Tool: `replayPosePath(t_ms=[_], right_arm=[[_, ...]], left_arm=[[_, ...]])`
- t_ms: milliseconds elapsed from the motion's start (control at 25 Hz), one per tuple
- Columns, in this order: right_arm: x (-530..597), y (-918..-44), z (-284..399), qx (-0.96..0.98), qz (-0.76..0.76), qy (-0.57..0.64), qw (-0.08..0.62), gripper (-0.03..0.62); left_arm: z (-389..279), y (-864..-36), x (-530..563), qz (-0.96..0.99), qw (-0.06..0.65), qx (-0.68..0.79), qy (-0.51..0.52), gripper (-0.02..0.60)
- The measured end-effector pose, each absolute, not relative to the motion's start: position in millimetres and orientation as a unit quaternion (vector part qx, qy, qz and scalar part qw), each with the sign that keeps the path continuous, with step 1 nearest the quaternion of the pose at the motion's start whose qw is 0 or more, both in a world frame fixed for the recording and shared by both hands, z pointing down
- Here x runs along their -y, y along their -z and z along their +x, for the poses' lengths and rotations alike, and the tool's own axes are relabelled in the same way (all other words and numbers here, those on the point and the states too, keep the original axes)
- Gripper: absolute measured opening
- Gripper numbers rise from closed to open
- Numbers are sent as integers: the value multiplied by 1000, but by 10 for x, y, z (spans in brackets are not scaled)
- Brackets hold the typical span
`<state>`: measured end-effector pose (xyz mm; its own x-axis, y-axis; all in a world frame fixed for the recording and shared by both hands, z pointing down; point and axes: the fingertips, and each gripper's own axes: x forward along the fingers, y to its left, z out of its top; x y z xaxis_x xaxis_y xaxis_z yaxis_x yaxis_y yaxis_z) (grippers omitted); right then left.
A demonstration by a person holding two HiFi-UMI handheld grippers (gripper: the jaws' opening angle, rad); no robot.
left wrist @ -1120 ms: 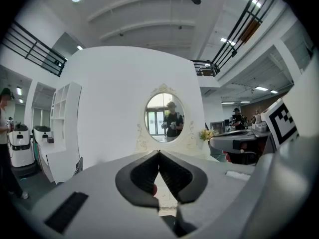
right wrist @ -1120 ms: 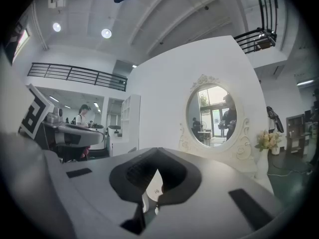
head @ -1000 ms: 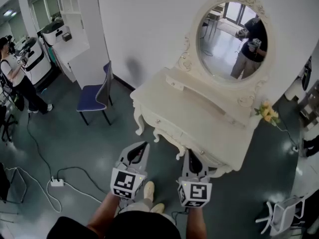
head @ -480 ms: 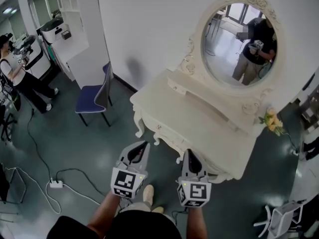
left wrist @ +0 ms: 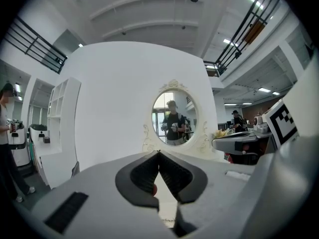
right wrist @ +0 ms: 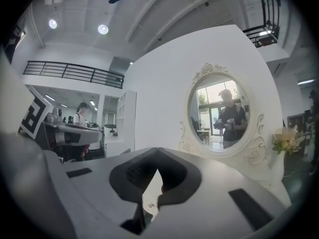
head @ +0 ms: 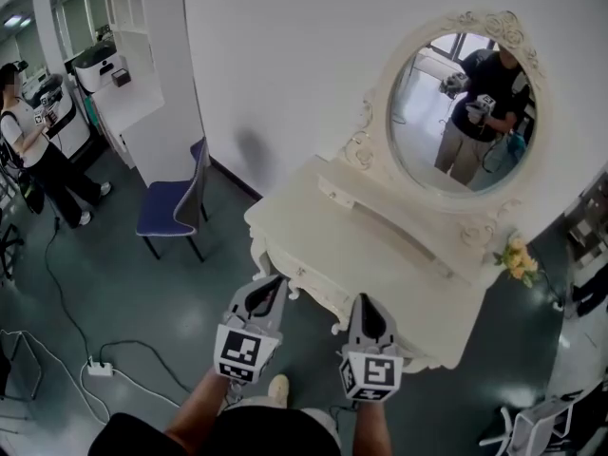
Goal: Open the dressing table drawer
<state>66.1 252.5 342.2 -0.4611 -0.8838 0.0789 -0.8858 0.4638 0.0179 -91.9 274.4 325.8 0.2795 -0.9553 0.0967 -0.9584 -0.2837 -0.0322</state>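
Two tools sit low in the head view: left hand-held gripper (head: 274, 281) and right hand-held gripper (head: 365, 300), both near the dressing table (head: 389, 240), whose drawer (head: 316, 281) sits closed. Left gripper view: jaws clenched, empty, facing the mirror (left wrist: 173, 118). Right gripper view: jaws clenched too, nothing between.

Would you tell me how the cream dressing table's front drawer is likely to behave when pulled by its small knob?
The front drawer looks shallow, so it probably slides lightly. Its small knob offers little grip and may slip. The table stands on slim curved legs, so a hard tug might shift it.
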Motion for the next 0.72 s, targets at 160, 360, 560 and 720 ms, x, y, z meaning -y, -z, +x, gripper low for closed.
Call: replayPosePath(t_ms=[160, 360, 560, 720], right_arm=[[-2382, -3464, 592, 851, 524, -15, 41, -2], [-2217, -3525, 586, 846, 531, -18, 47, -3], [-2010, -3559, 614, 841, 539, -24, 48, -2], [-1765, -3608, 642, 840, 540, -29, 47, -2]], left_arm=[[-1016, -3267, -2555, 802, 14, 595, -48, 3], [-1047, -3297, -2370, 807, 16, 588, -50, 3], [-1046, -3357, -2138, 810, 21, 584, -53, 3], [-1030, -3376, -1908, 811, 22, 583, -55, 3]])
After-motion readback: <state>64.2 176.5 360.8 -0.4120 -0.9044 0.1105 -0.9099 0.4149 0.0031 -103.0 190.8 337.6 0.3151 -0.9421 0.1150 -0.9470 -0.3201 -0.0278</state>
